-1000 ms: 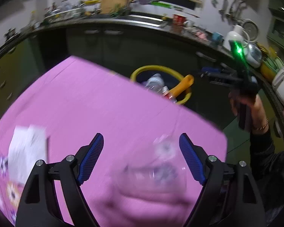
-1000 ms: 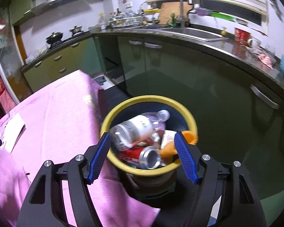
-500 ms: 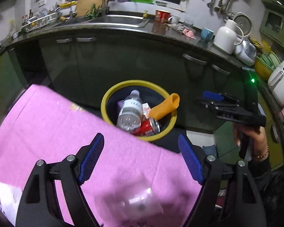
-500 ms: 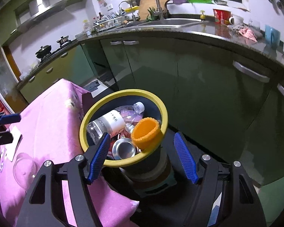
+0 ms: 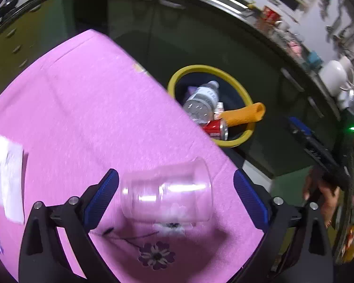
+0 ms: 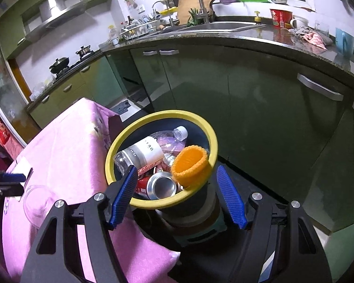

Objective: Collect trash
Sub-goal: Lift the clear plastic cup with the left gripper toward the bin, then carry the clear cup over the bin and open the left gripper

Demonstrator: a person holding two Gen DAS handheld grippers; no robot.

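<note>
A clear plastic cup [image 5: 167, 193] lies on its side on the pink tablecloth [image 5: 82, 108], between the open jaws of my left gripper [image 5: 175, 197], untouched. It also shows in the right wrist view [image 6: 36, 200]. The yellow-rimmed bin [image 6: 127, 139] stands beside the table and holds a plastic bottle [image 6: 141, 153], a red can [image 6: 158, 186] and an orange cup [image 6: 191, 165] leaning on its rim. My right gripper [image 6: 177, 195] is open and empty, just above the bin's near rim. The bin also shows in the left wrist view [image 5: 242, 89].
A white paper [image 5: 6, 176] lies on the cloth at the left. Dark green kitchen cabinets [image 6: 247, 108] and a cluttered counter with a sink [image 6: 224, 26] run behind the bin. The table edge [image 5: 200, 139] lies close to the bin.
My left gripper has swung back down over the table, so the clear cup now lies between its jaws. My right gripper has drawn slightly back from the bin, still open.
</note>
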